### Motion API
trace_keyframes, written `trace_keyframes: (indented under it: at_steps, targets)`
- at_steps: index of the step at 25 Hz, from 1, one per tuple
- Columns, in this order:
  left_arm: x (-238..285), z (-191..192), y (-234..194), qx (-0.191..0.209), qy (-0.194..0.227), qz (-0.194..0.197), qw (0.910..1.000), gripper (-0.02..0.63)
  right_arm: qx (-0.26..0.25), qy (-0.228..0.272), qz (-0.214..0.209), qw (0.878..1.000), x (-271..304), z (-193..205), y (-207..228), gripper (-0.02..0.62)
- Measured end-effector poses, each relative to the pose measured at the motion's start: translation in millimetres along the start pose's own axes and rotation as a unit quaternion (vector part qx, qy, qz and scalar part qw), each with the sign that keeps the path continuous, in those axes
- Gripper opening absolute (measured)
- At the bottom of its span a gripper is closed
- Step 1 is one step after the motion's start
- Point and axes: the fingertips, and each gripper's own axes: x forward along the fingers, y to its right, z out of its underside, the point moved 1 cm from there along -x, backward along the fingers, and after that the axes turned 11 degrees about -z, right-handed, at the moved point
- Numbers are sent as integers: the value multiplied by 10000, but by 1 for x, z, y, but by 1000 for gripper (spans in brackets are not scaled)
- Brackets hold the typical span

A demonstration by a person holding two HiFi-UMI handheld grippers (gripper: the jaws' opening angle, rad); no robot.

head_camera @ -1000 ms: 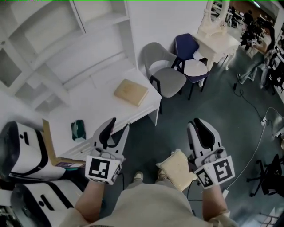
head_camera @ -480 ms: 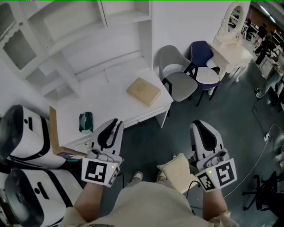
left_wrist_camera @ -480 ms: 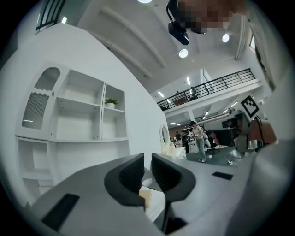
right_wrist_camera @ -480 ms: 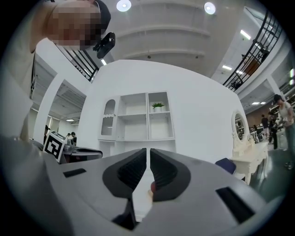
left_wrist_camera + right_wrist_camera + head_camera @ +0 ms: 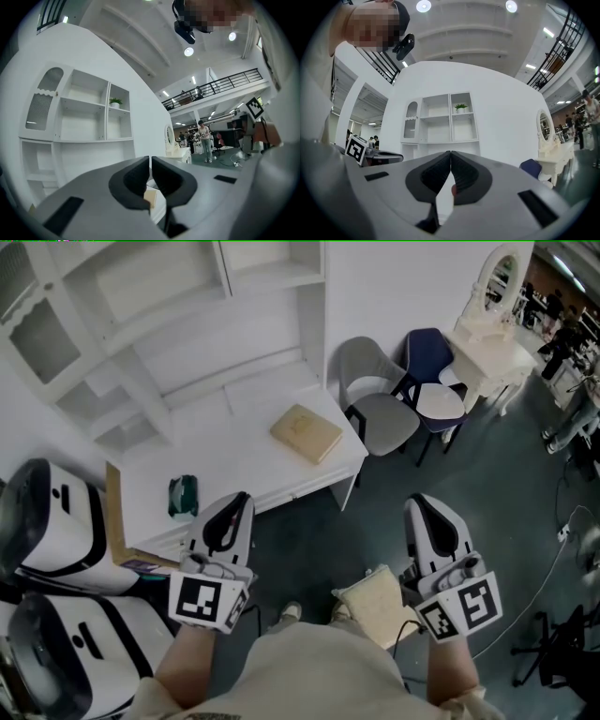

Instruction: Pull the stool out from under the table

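Table (image 5: 234, 460) — white, smooth, painted look, slight sheen. Board (image 5: 306, 433) pale wood look, matt. Chair (image 5: 380, 418) seat grey cloth. Floor (image 5: 450, 493) dark, matt. Left gripper (image 5: 242, 499) shell white plastic — pads (image 5: 133, 180) black, matt.

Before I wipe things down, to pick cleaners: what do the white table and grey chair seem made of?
White table: probably painted wood or laminate, smooth matte, uniform colour. Grey chair: seat looks padded, fabric or faux leather, rounded; thin dark legs, possibly metal.

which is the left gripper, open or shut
Shut: the left gripper has its jaw tips touching, with nothing between them.
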Motion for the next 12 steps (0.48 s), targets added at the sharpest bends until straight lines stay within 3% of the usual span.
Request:
trace_keyframes:
  at_steps: [6, 12]
  targets:
    - [2, -5, 10, 54, 117, 242, 9996, 29, -24, -37, 86, 10000, -3, 4, 1, 25]
    - [9, -3, 13, -48, -82, 225, 9997, 29, -56, -67, 114, 9999, -4, 4, 2, 25]
